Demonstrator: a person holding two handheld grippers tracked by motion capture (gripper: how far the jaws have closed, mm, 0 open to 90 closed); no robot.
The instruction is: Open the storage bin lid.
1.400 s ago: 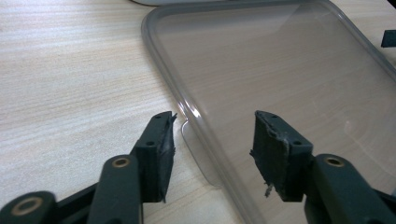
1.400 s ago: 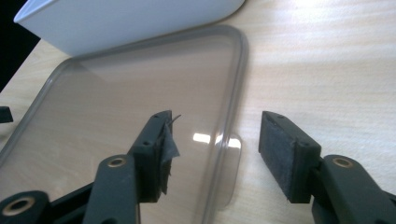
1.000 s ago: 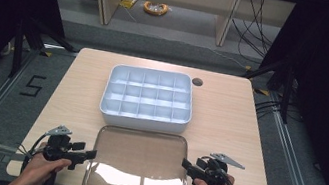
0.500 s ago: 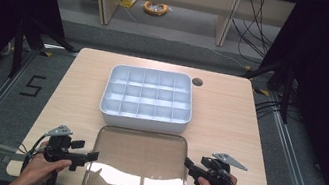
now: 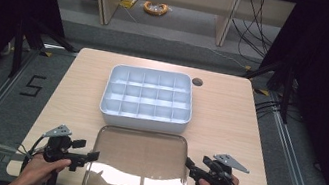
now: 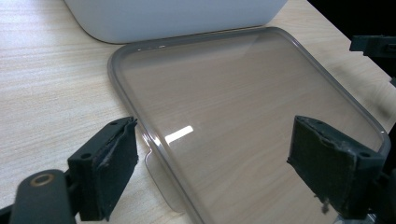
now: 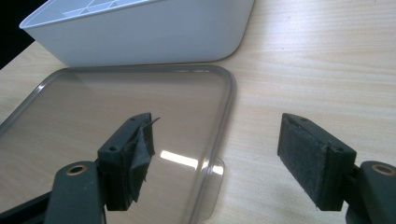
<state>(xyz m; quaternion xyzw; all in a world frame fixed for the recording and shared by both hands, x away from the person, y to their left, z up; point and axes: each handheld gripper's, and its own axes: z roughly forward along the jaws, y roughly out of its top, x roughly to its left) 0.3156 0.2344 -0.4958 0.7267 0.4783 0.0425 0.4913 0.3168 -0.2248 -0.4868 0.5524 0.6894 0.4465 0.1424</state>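
Along the lower middle of the high view, the clear lid (image 5: 139,164) is lying flat on the table (image 5: 234,119), just below the white compartment box (image 5: 147,99) and nearly touching its near wall. Its long axis is running left to right across the frame, so each short end is facing one hand. At the lower left, the left gripper (image 5: 91,155) is sitting at the lid's left edge, jaws spread with nothing pinched; in the left gripper view the rim and its small pull tab (image 6: 161,182) are lying between the two pads. At the lower right, the right gripper (image 5: 189,164) is standing at the opposite edge, jaws likewise apart and just having been opening wider, straddling the rim and tab (image 7: 212,179) without pressing on them. Both hands are looking about equally near (one per end), so a two-handed lift toward the box in the upper middle seems likeliest, each pair of jaws closing on its own edge.
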